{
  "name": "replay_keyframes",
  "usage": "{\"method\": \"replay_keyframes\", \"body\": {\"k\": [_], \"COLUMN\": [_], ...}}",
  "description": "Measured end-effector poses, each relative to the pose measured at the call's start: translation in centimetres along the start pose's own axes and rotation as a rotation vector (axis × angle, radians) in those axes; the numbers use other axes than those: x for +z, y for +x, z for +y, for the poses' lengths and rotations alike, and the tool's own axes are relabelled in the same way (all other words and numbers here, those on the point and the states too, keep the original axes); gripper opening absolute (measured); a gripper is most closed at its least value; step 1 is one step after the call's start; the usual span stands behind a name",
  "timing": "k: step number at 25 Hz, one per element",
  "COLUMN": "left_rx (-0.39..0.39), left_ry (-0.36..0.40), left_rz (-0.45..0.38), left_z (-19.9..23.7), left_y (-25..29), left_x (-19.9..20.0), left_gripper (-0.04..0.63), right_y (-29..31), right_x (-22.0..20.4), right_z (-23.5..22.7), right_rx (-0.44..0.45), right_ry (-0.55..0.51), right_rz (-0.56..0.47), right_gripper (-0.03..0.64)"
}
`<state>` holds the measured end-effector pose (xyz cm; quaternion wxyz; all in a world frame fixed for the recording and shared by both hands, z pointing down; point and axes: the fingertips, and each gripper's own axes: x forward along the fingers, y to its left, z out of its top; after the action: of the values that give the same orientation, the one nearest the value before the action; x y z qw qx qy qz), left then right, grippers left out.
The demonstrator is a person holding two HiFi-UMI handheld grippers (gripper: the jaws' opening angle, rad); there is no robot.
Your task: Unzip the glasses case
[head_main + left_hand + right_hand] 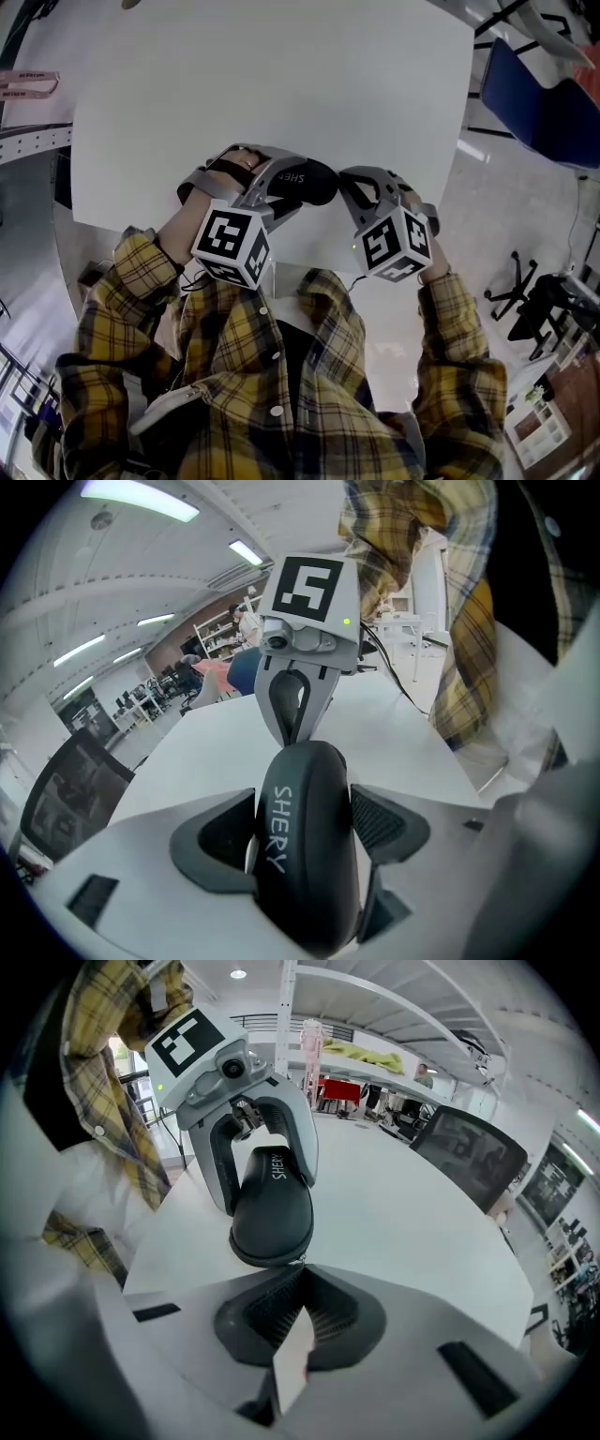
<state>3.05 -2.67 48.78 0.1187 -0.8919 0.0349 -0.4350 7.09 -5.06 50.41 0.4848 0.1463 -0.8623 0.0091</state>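
White tabletop [281, 84] below the glasses case [272, 1208]: left gripper [305, 832] clamps its stiff, slick, likely light shell; right gripper [298, 1277] jaws pinch the zipper pull [298, 1262] at the case's end.

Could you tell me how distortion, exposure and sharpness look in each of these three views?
Head view: the white table is nearly blown out, with little shadow; the glasses case reads dark. Left gripper view: strong fisheye bend and dark corners, yet the case's lettering is sharp. Right gripper view: same bend; the right gripper close up is slightly soft.
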Motion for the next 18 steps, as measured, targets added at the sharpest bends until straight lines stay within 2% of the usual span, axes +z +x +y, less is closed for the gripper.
{"method": "replay_keyframes", "body": {"k": [4,7,9,12,16,18], "left_rx": [0.01,0.022,0.039,0.082,0.219,0.257], "left_ry": [-0.02,-0.142,-0.278,-0.529,-0.872,-1.06], "left_rz": [0.009,-0.028,-0.053,-0.091,-0.111,-0.133], "left_z": [0.1,0.8,1.1,0.9,0.7,0.2], "left_y": [-0.6,-2.3,-3.8,-6.1,-8.7,-9.6], "left_x": [0.4,0.8,0.6,-0.2,-2.7,-4.1], "left_gripper": [0.307,0.308,0.308,0.308,0.308,0.308], "right_y": [-0.8,-1.5,-1.7,-1.7,-1.4,-0.8], "right_x": [-0.4,-0.5,-0.5,-0.3,1.2,2.3], "right_z": [0.7,1.5,2.4,4.4,7.2,8.6], "right_rx": [-0.005,-0.017,-0.031,-0.041,-0.033,-0.028], "right_ry": [0.038,0.088,0.135,0.215,0.313,0.342], "right_rz": [-0.001,0.007,0.006,-0.003,-0.04,-0.059], "right_gripper": [-0.002,-0.002,-0.002,-0.002,-0.002,-0.002]}}
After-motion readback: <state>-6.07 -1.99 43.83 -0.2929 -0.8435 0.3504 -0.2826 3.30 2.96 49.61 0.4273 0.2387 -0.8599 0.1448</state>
